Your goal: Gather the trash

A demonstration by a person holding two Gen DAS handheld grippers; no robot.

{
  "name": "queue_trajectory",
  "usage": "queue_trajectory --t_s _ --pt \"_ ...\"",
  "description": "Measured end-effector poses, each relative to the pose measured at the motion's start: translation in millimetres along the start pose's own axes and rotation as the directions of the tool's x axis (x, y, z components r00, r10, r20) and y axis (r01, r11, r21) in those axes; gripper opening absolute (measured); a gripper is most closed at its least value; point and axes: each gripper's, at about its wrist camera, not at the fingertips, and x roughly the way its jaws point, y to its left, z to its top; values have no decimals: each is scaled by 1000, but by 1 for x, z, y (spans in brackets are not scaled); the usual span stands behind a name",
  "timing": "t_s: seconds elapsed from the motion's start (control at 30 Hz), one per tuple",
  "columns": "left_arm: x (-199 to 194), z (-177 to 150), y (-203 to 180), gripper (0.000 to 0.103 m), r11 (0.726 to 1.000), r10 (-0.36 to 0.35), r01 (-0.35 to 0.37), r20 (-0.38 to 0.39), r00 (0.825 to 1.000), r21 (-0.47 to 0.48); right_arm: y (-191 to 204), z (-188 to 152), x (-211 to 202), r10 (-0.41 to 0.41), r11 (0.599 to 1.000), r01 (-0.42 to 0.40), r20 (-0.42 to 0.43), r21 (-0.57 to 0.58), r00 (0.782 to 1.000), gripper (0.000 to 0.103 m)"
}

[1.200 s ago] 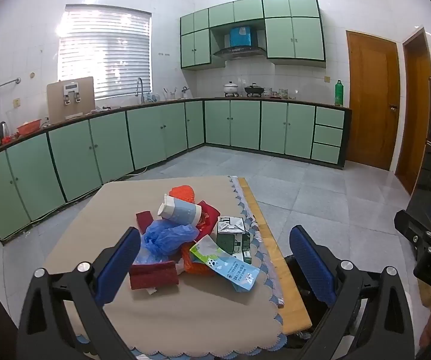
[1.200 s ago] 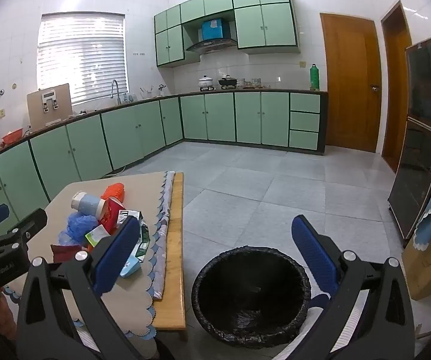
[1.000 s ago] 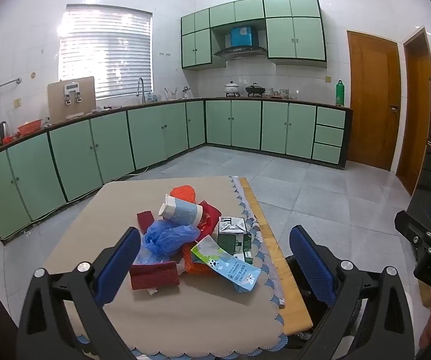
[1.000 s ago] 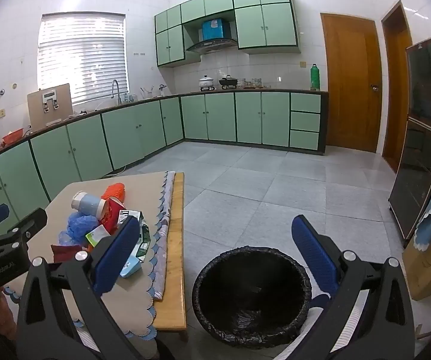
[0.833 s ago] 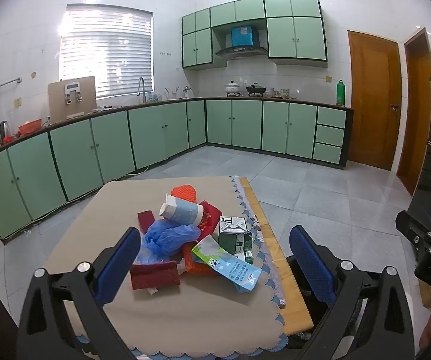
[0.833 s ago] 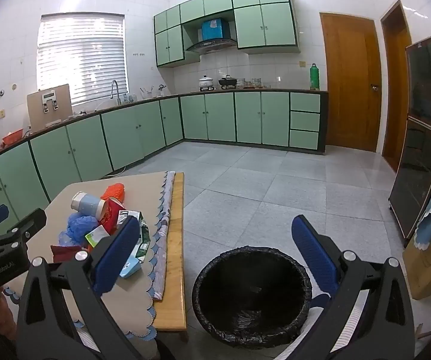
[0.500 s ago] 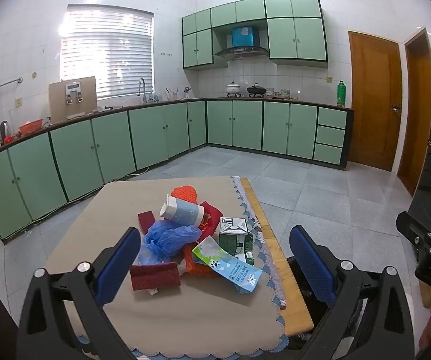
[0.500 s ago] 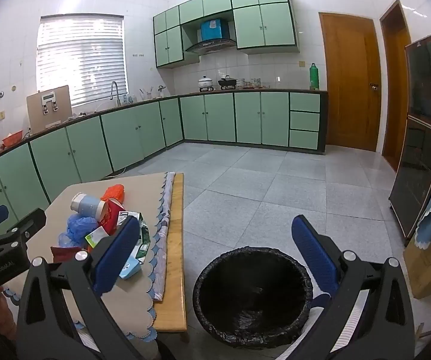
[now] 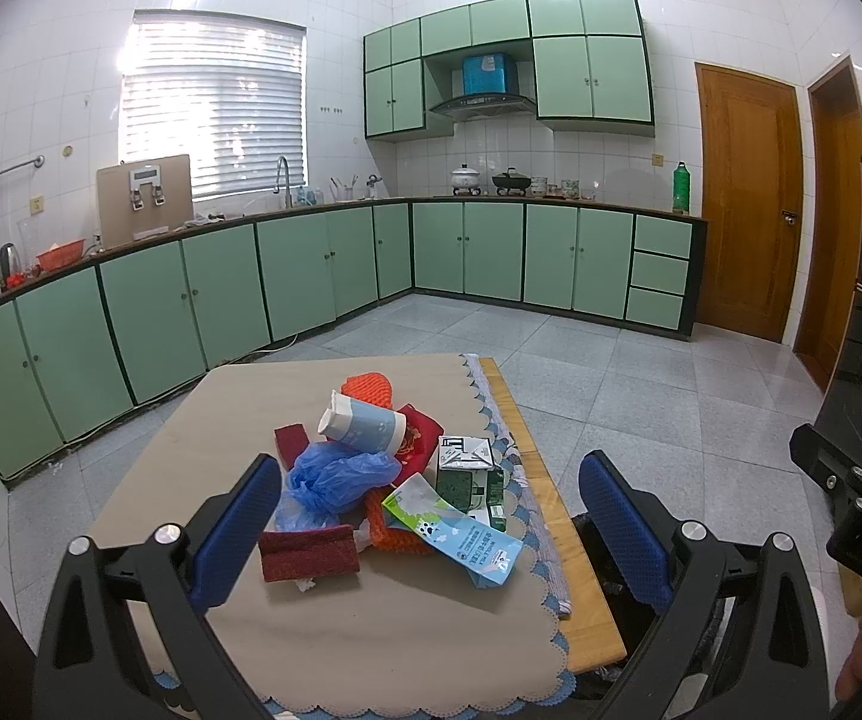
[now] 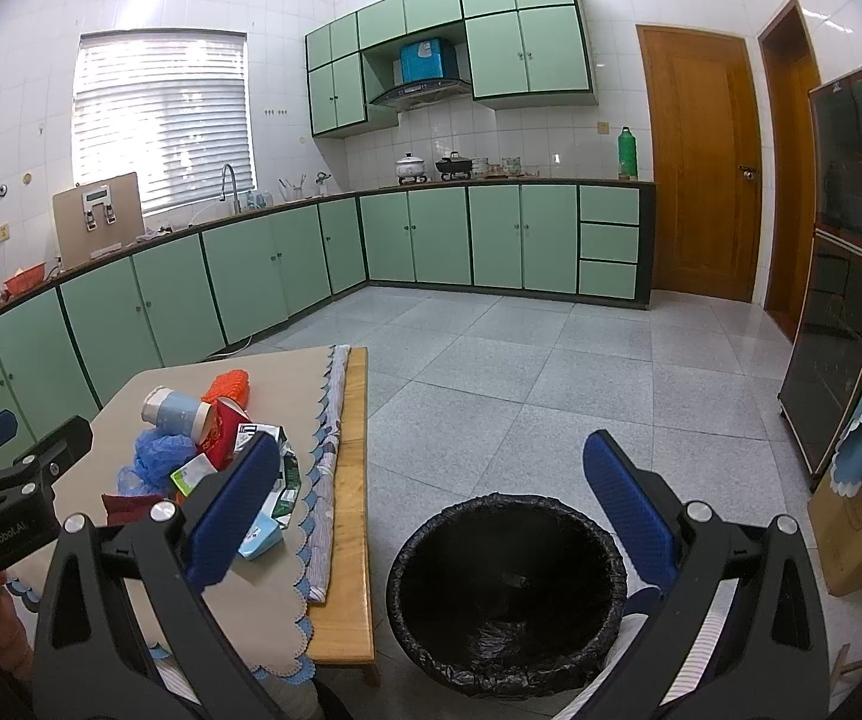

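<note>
The left gripper (image 9: 431, 516) hangs above the near edge of a low table (image 9: 586, 630), and its jaws are wide apart with nothing between them. The trash lies in one heap in the middle of the table: a paper cup (image 9: 362, 425) on its side on top, a blue plastic bag (image 9: 341, 477) under it, a green carton (image 9: 468, 474), a flat milk pouch (image 9: 451, 531) and a dark red packet (image 9: 308, 552). The right gripper (image 10: 431, 504) is also spread open and empty, over a bin (image 10: 508, 594) with a black bag, which stands on the floor just beside the table.
</note>
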Motion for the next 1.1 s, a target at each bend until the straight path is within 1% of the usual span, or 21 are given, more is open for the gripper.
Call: queue_trajectory --t_s 1.1 --pt "4 -1 -1 97 1000 1 -1 1 1000 -1 -2 1 -1 4 1000 -4 0 5 1000 98"
